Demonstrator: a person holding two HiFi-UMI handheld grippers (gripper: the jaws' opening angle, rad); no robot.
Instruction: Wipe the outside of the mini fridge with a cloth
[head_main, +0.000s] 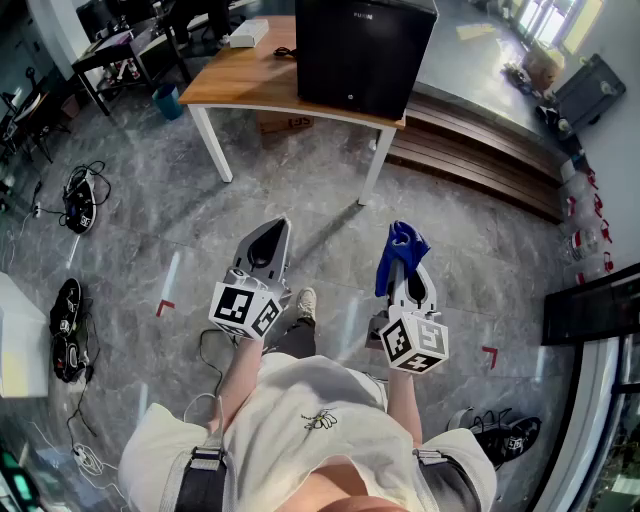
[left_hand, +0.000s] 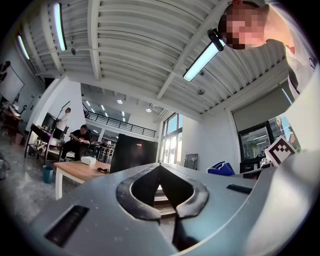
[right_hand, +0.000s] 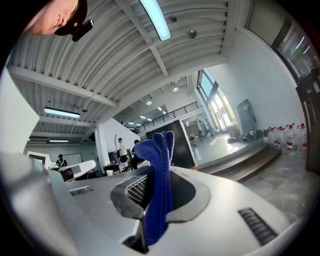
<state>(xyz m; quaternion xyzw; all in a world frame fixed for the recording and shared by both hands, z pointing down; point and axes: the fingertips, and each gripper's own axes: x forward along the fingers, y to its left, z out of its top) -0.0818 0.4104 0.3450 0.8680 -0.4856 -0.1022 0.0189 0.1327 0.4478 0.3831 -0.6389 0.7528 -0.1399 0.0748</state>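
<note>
The black mini fridge (head_main: 362, 52) stands on a wooden table (head_main: 240, 75) at the top of the head view, well ahead of both grippers. My right gripper (head_main: 405, 262) is shut on a blue cloth (head_main: 401, 254), which sticks up between the jaws (right_hand: 159, 170). My left gripper (head_main: 268, 243) is shut with nothing in it; its jaws meet at the tip (left_hand: 160, 167). The fridge (left_hand: 134, 152) also shows in the left gripper view, and behind the cloth in the right gripper view, the fridge (right_hand: 180, 142).
A white box (head_main: 249, 33) and a dark small item (head_main: 285, 52) lie on the table. Wooden steps (head_main: 480, 160) run right of the table. A blue bin (head_main: 168, 100), cables and bags (head_main: 78, 198) lie on the grey floor at left. People sit at desks beyond (left_hand: 75, 140).
</note>
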